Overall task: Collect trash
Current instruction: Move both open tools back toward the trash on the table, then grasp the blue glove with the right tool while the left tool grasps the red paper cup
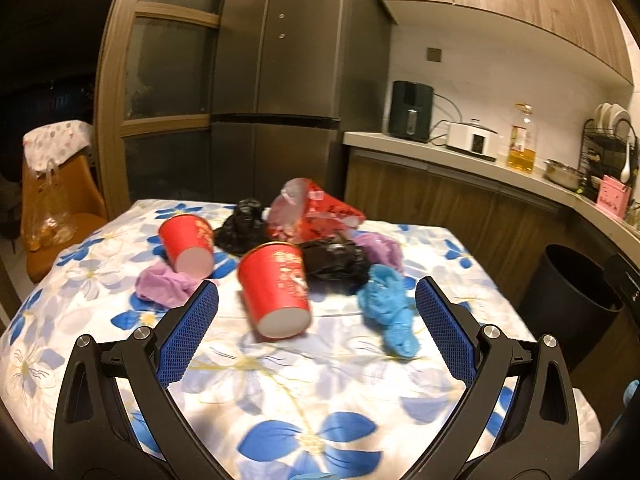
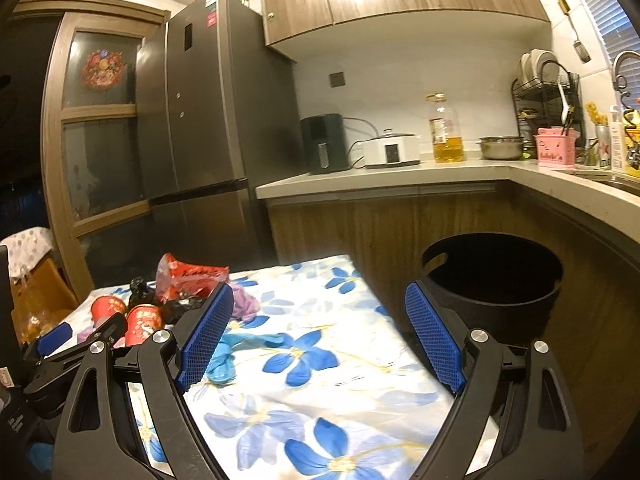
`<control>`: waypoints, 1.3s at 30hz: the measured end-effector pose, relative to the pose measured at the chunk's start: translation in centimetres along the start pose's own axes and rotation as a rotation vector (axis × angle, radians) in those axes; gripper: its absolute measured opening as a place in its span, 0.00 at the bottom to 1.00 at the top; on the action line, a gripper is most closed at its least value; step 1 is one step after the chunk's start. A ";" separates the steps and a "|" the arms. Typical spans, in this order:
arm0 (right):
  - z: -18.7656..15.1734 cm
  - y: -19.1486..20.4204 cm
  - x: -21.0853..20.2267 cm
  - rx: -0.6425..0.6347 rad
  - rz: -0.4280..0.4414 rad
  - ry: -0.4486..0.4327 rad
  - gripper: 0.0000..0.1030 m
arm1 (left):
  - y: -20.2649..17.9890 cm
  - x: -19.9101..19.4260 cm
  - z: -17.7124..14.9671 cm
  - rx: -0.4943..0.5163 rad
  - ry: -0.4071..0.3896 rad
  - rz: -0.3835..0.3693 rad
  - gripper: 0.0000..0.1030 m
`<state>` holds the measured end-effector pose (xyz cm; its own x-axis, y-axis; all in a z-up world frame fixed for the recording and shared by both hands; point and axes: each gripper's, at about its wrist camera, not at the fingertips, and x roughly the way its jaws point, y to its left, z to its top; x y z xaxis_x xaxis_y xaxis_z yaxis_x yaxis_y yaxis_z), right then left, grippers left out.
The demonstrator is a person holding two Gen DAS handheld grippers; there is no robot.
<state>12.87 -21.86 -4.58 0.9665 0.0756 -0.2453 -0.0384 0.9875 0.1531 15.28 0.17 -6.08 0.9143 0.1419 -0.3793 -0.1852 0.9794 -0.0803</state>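
Trash lies on the floral tablecloth (image 1: pixel 280 392): two red paper cups, one near (image 1: pixel 276 292) and one farther left (image 1: pixel 186 246), a blue glove (image 1: pixel 390 312), a purple wad (image 1: pixel 164 284), a second purple wad (image 1: pixel 380 250), black bags (image 1: pixel 334 264), and a red wrapper (image 1: pixel 316 212). My left gripper (image 1: pixel 316 300) is open and empty, above the table, with the near cup between its fingers' lines. My right gripper (image 2: pixel 320 304) is open and empty over the table's right edge, beside the black bin (image 2: pixel 492 284). The blue glove (image 2: pixel 224 360) lies by its left finger.
The black bin (image 1: pixel 572 296) stands on the floor right of the table. A kitchen counter (image 2: pixel 400 176) with appliances and an oil bottle (image 2: pixel 446 132) runs behind. A fridge (image 1: pixel 280 80) stands at the back. An orange chair (image 1: pixel 52 208) with a plastic bag is at the left.
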 end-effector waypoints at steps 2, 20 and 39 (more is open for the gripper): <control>-0.4 0.6 0.7 -0.006 0.012 0.013 0.83 | 0.6 0.4 -0.1 -0.004 0.002 0.015 0.94; -4.4 8.0 9.9 -0.091 0.131 0.186 0.78 | 6.2 2.6 -0.1 -0.091 0.012 0.107 0.94; -6.7 10.5 15.8 -0.121 0.193 0.400 0.21 | 7.2 4.4 -0.1 -0.078 0.036 0.121 0.94</control>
<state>26.08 -9.40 -13.24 0.7657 0.2835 -0.5773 -0.2603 0.9574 0.1250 17.95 7.81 -8.44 0.8704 0.2512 -0.4234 -0.3216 0.9413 -0.1026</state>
